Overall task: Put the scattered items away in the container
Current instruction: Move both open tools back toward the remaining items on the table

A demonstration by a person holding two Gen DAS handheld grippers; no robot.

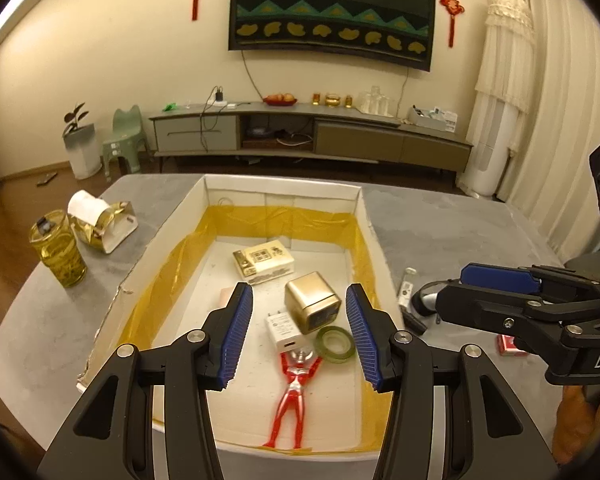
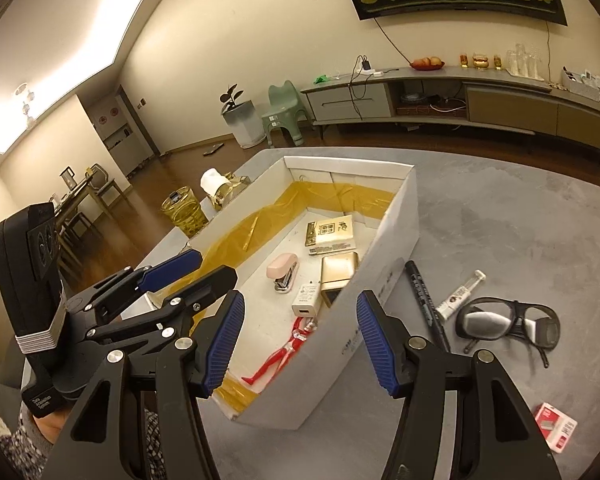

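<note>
A: Why is the left hand-held gripper (image 1: 299, 330) hanging over the box (image 1: 284, 188) with nothing in it?

B: Its jaws are spread wide and empty, right above the red figure (image 1: 296, 392), the white charger (image 1: 283, 330), the gold tin (image 1: 313, 300) and the tape roll (image 1: 335, 344). My guess is that it is simply parked over the spot where things get dropped.

A: And the right hand-held gripper (image 2: 300, 344)?

B: Also released, gripping nothing. It straddles the box's near wall, aimed toward 12 o'clock, while the leftovers lie on the bench (image 2: 500, 216) at about 3 o'clock from it: black marker (image 2: 422, 296), small white tube (image 2: 458, 296), goggles (image 2: 508, 322), and a red-and-white packet (image 2: 556, 426) at 4 o'clock.

A: So what's left?

B: Those four, I'd judge. The marker lies just beside the box, so it looks the easiest pick. The goggles, with their loose strap, may need a grip on the frame.
</note>
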